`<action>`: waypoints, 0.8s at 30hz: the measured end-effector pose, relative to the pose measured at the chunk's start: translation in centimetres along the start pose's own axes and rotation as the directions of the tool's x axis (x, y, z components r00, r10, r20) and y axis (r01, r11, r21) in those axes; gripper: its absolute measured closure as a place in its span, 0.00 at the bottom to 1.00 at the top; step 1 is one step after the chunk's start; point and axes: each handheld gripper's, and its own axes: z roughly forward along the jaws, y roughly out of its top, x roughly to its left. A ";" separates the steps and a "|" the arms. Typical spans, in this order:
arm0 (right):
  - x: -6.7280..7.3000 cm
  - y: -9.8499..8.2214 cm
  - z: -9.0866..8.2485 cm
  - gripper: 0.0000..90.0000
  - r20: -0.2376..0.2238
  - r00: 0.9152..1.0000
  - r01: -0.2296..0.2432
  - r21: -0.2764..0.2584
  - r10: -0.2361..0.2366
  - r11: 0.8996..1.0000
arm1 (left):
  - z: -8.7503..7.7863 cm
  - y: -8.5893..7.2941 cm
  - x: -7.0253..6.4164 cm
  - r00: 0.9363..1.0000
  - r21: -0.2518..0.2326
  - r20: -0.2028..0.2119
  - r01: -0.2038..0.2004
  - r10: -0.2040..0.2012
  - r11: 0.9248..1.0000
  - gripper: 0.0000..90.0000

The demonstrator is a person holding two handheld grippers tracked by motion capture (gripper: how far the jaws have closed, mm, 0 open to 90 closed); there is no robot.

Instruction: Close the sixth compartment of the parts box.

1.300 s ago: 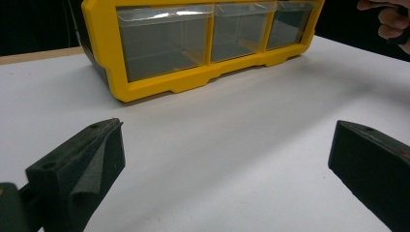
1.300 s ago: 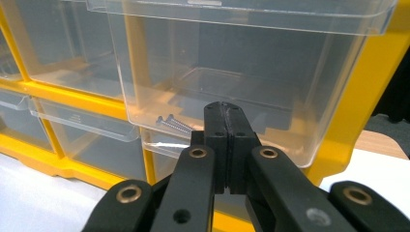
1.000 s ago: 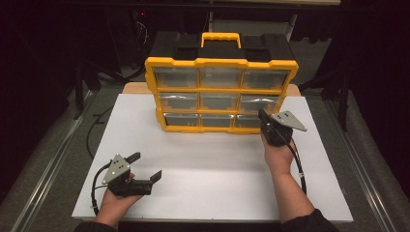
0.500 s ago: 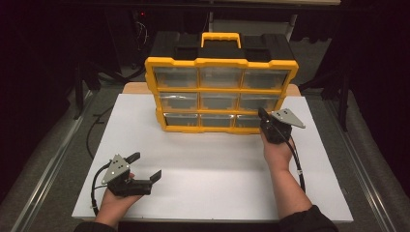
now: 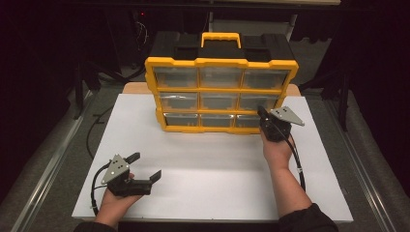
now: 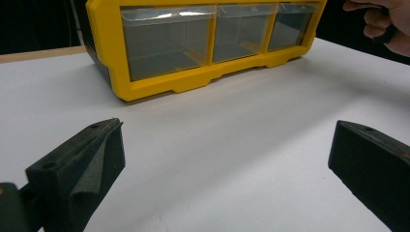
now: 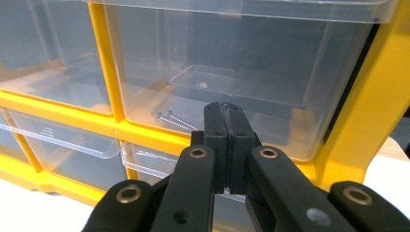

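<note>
A yellow-framed organizer (image 5: 221,92) with clear drawers in three rows stands at the back of the white table top (image 5: 212,183). My right gripper (image 5: 261,112) is shut, its tips right up against the organizer's front at the lower right drawers. In the right gripper view the jaws (image 7: 227,108) press together with nothing seen between them, in front of a drawer holding two screws (image 7: 176,120). The lip of the drawer below (image 7: 150,159) runs behind the jaw arms. My left gripper (image 5: 146,165) rests open near the front left, well short of the organizer (image 6: 145,92).
The organizer has a black body and a yellow carry handle (image 5: 220,37). A metal rail (image 5: 48,169) runs along the table's left side. Cables trail from both grippers. The other hand (image 6: 382,19) appears at the top right of the left gripper view.
</note>
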 end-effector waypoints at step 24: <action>0.4 -1.1 -4.0 1.00 -0.076 0.997 0.027 0.018 -0.025 0.999 | -0.1 0.1 0.0 1.000 -0.004 -0.007 0.003 -0.004 1.000 0.00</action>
